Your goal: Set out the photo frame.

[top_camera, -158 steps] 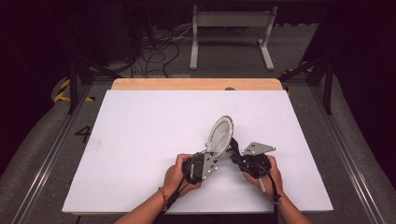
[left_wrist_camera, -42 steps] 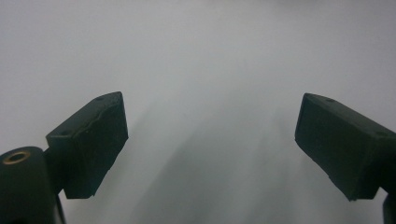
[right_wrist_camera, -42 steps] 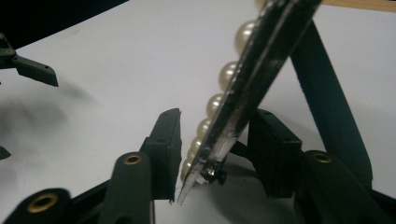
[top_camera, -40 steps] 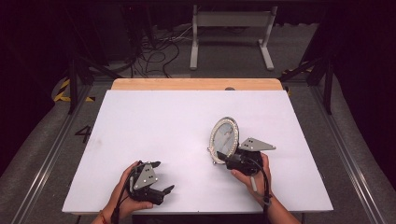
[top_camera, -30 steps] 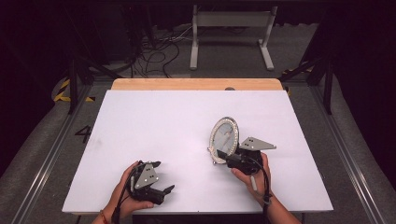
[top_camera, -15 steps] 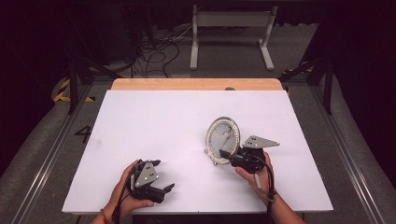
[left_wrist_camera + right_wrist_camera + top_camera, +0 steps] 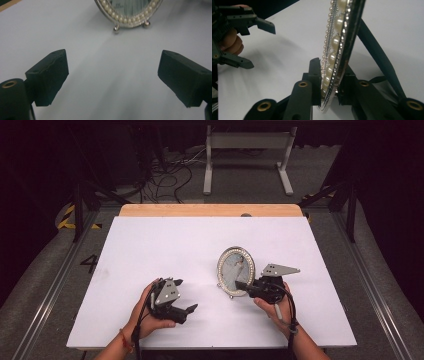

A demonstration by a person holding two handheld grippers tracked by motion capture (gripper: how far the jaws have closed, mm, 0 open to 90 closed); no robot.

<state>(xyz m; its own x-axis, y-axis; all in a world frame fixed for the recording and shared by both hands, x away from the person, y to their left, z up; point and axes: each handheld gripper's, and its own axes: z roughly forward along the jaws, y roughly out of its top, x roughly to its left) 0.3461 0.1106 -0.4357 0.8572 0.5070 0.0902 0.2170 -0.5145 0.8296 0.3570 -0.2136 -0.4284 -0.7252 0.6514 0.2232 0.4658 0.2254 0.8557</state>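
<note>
Right gripper [image 7: 329, 82] clamps the pearl-rimmed frame [image 7: 235, 271]; left gripper [image 7: 186, 304] gapes empty

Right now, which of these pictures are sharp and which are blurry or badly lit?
High view: white table bright, surrounding floor dark. Left gripper view: frame's pearl rim soft, table washed with pale streaks. Right gripper view: right tongs and the pearls sharp, left tongs behind slightly soft.
</note>
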